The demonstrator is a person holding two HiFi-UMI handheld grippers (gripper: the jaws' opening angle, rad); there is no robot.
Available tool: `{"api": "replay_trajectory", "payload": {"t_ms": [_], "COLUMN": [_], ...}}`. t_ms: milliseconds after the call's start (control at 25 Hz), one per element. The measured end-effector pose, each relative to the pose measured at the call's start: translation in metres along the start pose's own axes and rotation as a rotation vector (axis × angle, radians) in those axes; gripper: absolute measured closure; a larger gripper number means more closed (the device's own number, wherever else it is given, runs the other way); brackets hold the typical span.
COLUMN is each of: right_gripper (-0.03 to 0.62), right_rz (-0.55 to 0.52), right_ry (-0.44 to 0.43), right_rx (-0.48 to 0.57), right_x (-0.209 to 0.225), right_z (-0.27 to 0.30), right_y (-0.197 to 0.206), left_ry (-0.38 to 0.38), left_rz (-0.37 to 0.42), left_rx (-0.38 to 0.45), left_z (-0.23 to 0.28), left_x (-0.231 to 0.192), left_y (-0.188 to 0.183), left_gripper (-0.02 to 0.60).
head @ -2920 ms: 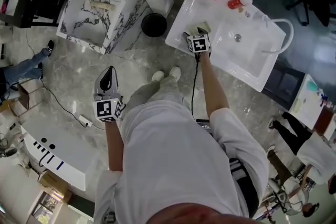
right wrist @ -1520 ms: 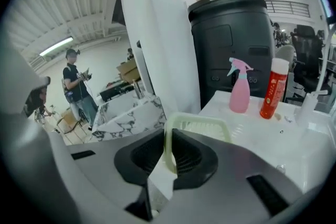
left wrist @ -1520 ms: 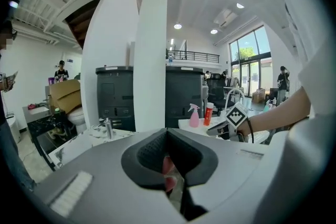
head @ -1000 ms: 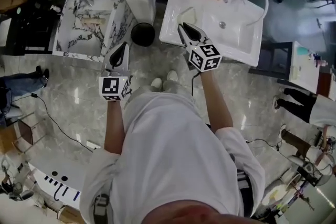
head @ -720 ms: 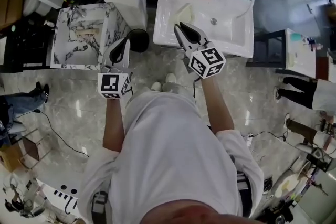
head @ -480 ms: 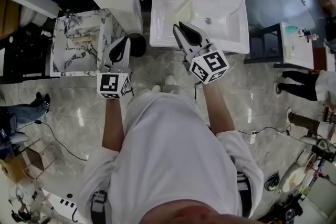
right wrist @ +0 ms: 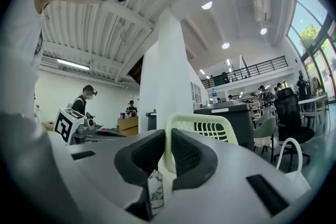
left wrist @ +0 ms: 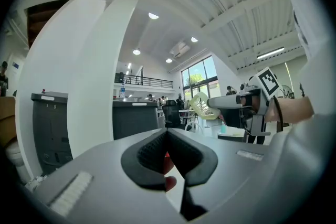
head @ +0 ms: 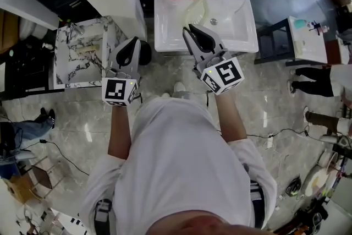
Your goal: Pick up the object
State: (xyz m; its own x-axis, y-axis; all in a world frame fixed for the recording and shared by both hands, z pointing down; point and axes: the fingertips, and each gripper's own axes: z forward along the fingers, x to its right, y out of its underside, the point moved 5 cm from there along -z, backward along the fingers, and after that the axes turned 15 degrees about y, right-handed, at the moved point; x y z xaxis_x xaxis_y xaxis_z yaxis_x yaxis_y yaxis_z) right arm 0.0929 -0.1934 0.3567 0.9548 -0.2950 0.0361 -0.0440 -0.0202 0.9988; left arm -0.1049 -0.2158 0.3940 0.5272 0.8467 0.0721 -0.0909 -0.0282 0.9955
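The right tongs are gripping the thin rim of a pale green slatted basket, with the pads nearly together on it. They are holding the basket in the air at the middle of the right gripper view. In the head view the basket is showing at the top centre, above the white sink. The left tongs are hanging empty at lower centre of the left gripper view, pads pressed together.

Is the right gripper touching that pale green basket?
Touching. In the right gripper view, the right gripper is shut on the pale green basket, clamping its rim.
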Motion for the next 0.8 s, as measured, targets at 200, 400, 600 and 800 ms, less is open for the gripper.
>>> {"api": "replay_trajectory", "payload": {"t_ms": [200, 400, 600, 800], "right_gripper": [0.548, 0.546, 0.548, 0.548], "right_rz": [-0.018, -0.027, -0.052, -0.048], "right_ry": [0.025, 0.045, 0.053, 0.053], "right_rx": [-0.004, -0.005, -0.004, 0.0], "right_x": [-0.001, -0.001, -0.006, -0.009], "right_z": [-0.007, -0.014, -0.016, -0.018], "right_y": [-0.001, -0.002, -0.006, -0.007], "left_ry": [0.038, 0.071, 0.085, 0.086], "left_rz": [0.019, 0.011, -0.003, -0.011], "left_rx": [0.033, 0.051, 0.057, 0.063], "left_z": [0.003, 0.007, 0.006, 0.005], "left_x": [0.011, 0.019, 0.023, 0.022], "left_y": [-0.013, -0.015, -0.013, -0.01], "left_gripper": [0.584, 0.584, 0.584, 0.584]}}
